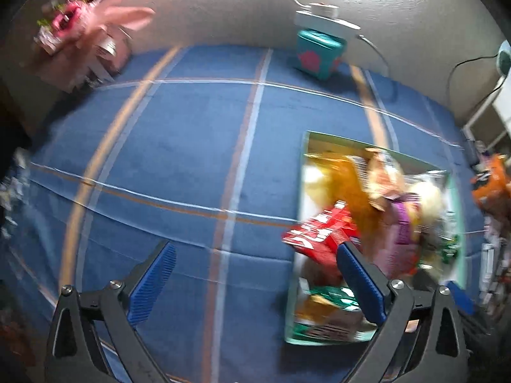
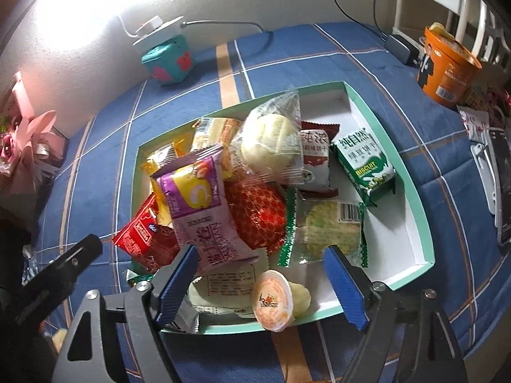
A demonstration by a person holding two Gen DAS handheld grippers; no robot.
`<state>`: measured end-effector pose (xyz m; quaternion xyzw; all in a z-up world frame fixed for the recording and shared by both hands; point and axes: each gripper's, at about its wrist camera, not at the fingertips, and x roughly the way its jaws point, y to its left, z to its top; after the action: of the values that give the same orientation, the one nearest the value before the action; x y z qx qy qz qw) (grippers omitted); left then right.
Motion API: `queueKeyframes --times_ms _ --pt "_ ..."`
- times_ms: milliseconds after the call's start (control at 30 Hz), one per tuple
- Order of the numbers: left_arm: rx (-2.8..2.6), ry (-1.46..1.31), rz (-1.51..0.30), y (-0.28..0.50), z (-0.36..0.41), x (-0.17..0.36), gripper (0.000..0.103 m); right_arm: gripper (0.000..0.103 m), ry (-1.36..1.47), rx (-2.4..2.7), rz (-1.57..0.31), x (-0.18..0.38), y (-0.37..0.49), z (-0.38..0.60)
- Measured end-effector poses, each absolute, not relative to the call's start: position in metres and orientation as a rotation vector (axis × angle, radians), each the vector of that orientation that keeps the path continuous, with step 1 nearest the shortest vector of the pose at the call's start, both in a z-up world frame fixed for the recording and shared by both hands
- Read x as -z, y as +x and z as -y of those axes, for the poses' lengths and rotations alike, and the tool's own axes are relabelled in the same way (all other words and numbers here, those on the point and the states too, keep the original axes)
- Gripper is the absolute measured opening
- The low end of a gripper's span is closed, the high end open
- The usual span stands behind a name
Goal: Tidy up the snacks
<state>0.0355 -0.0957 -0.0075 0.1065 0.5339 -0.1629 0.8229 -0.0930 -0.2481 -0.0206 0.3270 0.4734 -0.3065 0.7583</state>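
Snacks heaped in a mint-rimmed tray on a blue plaid cloth.

Left wrist view, blurred: left gripper [image 1: 255,274] gapes empty over bare cloth, the tray [image 1: 301,172] just right of it, red packet [image 1: 316,233] overhanging its rim.
Right wrist view: right gripper [image 2: 262,271] spread wide, holding nothing, above the jelly cup [image 2: 273,300]; any pick is best taken singly from the pile's top. Orange cup-noodle tub [image 2: 447,63] stands apart.

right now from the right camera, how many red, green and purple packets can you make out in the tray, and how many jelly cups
red packets: 2
green packets: 2
purple packets: 1
jelly cups: 1
total: 6
Packets of other colours, and anything buried under the pile, are left out.
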Motion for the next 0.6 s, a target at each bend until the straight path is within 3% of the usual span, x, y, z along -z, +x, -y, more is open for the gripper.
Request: queueKeyframes --times_ms 67,133,600 --pt "0.325 0.252 -1.114 0.038 0.093 0.005 0.101 0.091 0.704 0.659 -1.025 0.02 -0.09 0.247" --pt "0.318 0.274 -1.1 0.037 0.09 0.004 0.101 0.103 0.693 0.655 -1.014 0.019 -0.09 0.245" --pt "0.316 0.327 -1.049 0.003 0.048 -0.017 0.101 0.103 0.641 0.585 -0.961 -0.001 -0.102 0.196"
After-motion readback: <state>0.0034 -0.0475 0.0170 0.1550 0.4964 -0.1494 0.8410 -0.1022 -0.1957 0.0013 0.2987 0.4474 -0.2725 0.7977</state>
